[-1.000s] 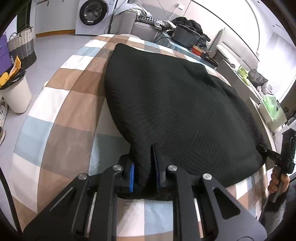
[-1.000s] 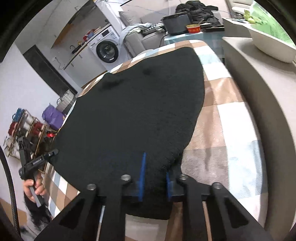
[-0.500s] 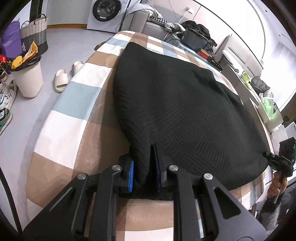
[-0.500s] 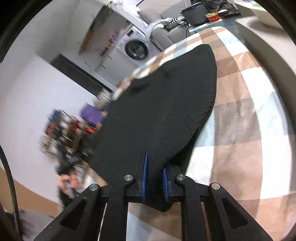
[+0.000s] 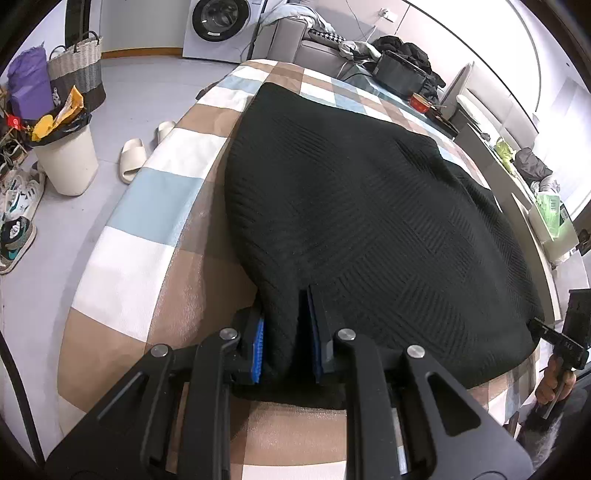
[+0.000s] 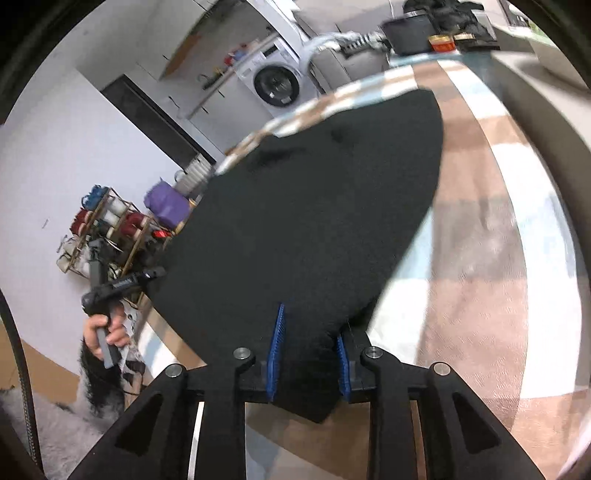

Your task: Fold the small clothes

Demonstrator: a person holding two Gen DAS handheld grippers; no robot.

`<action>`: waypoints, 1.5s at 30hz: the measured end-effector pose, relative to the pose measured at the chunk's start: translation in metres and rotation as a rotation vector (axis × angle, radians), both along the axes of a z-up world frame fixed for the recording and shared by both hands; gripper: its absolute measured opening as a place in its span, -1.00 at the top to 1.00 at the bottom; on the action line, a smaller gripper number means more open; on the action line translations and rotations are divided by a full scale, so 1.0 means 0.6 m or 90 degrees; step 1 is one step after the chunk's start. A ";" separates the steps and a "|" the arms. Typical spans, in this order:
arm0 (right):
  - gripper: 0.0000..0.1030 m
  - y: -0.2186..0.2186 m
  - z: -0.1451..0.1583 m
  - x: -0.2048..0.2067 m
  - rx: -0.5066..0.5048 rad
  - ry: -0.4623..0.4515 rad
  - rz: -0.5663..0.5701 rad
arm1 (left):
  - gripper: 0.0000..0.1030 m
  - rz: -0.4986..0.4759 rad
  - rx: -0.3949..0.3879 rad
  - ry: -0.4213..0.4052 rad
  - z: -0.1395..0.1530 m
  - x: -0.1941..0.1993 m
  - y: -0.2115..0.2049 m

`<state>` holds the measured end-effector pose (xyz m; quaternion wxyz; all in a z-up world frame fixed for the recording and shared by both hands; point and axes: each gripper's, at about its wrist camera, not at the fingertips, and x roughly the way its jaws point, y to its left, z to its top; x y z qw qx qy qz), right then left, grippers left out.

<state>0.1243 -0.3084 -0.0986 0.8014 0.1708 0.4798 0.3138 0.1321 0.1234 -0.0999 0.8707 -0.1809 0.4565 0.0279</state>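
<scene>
A black knit garment (image 5: pixel 362 229) lies spread over the checked cloth (image 5: pixel 147 206) that covers the surface, filling most of its middle and reaching toward the far end. The left gripper (image 5: pixel 286 332) pinches the garment's near corner: a fold of the knit stands bunched between its blue-padded fingers (image 5: pixel 257 347), which press against it from both sides. In the left wrist view the right gripper (image 5: pixel 554 338) shows at the far right edge, gripped by a hand (image 5: pixel 552 384) and touching the garment's other near corner. The right wrist view is blurred, but the garment (image 6: pixel 314 221) plainly runs down between the right gripper's (image 6: pixel 308 347) blue fingers (image 6: pixel 277 347), which hold its edge; the corner hangs a little below them, over the cloth (image 6: pixel 480 258). There the left gripper (image 6: pixel 122 284) appears at the left, held in a hand (image 6: pixel 107 332) at the garment's other corner. A bin (image 5: pixel 66 162), a pair of slippers (image 5: pixel 136 155) and a washer (image 5: pixel 218 26) stand on the floor beyond.
</scene>
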 end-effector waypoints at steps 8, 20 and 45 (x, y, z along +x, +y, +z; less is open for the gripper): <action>0.67 -0.006 -0.005 -0.018 0.000 -0.013 0.036 | 0.70 0.001 -0.002 -0.003 -0.003 -0.005 0.002; 0.81 -0.019 0.061 -0.013 -0.043 -0.004 -0.007 | 0.57 0.001 -0.024 -0.012 -0.014 -0.016 0.020; 0.90 -0.065 0.030 -0.012 -0.040 0.018 -0.061 | 0.56 0.009 -0.015 -0.002 -0.014 -0.010 0.017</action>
